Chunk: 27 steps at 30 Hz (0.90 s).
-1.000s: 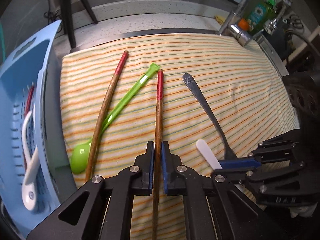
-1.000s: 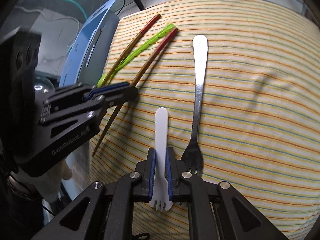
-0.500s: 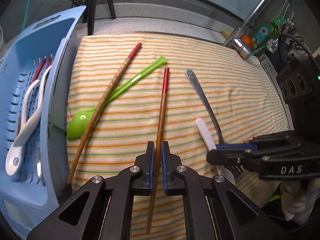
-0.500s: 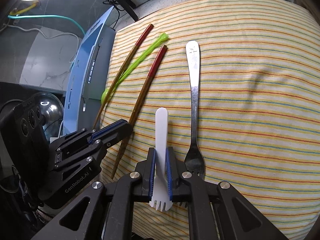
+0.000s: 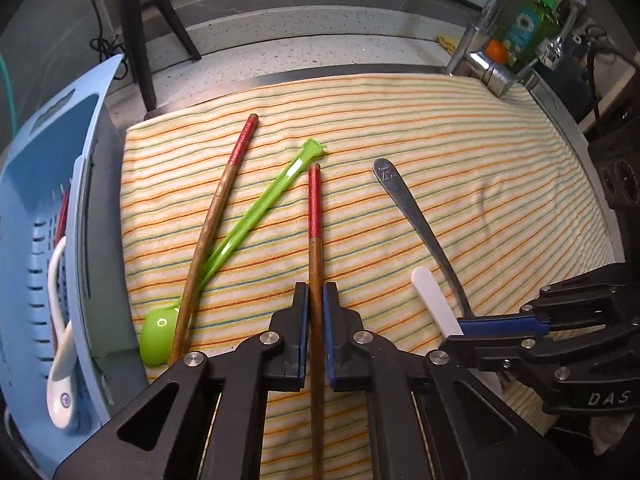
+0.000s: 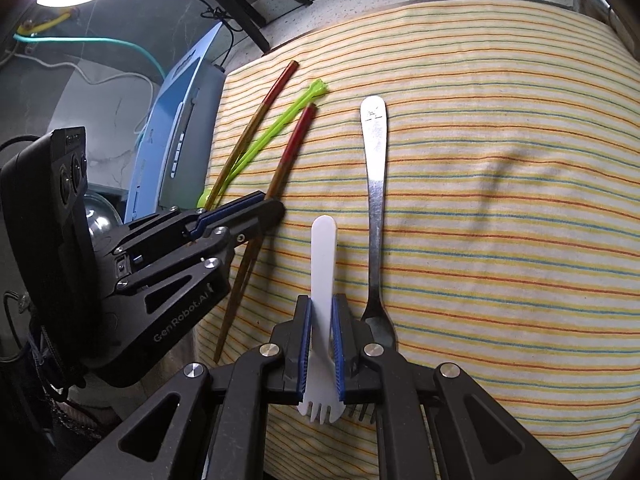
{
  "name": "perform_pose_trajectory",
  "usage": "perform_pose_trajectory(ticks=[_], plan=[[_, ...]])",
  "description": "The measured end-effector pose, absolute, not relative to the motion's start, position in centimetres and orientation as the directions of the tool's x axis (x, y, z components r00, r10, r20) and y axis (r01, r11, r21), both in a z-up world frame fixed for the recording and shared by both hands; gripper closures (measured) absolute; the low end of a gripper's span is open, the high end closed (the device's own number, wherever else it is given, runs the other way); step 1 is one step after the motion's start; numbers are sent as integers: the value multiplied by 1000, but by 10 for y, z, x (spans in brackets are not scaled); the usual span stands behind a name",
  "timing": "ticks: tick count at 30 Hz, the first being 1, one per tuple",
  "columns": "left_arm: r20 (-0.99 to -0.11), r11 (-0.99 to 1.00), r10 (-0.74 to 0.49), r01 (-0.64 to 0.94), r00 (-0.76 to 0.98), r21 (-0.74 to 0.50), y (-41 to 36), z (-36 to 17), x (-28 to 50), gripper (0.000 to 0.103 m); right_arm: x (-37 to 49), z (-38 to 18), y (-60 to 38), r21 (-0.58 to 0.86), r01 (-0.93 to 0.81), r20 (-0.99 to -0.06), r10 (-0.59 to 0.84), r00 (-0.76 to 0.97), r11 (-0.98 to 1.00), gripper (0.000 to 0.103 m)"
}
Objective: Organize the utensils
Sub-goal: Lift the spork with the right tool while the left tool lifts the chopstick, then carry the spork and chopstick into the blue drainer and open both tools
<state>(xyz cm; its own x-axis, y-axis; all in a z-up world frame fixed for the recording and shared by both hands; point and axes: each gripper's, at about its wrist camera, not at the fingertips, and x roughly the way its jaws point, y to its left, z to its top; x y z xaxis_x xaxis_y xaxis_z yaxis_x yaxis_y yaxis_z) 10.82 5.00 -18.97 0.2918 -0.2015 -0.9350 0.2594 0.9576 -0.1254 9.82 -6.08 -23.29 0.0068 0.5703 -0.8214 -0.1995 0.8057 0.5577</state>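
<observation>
A: Red-tipped wooden chopstick: clamped in the left gripper, just off the striped cloth again after lifting higher a moment ago.

B: And the right gripper?

A: Unmoved, clenched on the white plastic fork; the steel fork lies just right of it. Both pickups look secure, so sorting can proceed.

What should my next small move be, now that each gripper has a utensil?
Probably lift both straight up off the striped cloth. The left gripper is shut on the red-tipped chopstick and the right gripper on the white plastic fork, so both look ready to carry toward the blue basket.
</observation>
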Motion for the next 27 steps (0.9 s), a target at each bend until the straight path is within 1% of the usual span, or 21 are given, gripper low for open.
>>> perform_pose_trajectory(ticks=[3,7,14,19,22,25,27], plan=[[-920,954,-263,219,292,-204,66,-183,97,97,98,-230,-64,566,-194,-815,579,17,801,93],[-900,950,-291,210,325,-231,71,-167,81,97,99,-224,-69,583,-181,-802,597,30,792,93],[-858,945,-326,175,397,-277,94,-130,68,97,105,-201,-62,603,-215,-779,626,49,768,93],[-837,952,-306,130,454,-277,133,-109,67,97,109,-185,-45,614,-247,-763,644,57,749,93],[-831,962,-270,90,487,-259,156,-99,72,97,115,-172,-27,622,-271,-750,658,64,735,93],[-822,961,-260,55,506,-270,180,-92,80,97,121,-160,-6,619,-300,-743,665,78,726,94],[-824,968,-229,32,519,-249,194,-88,85,97,125,-154,6,620,-314,-737,671,82,719,93]])
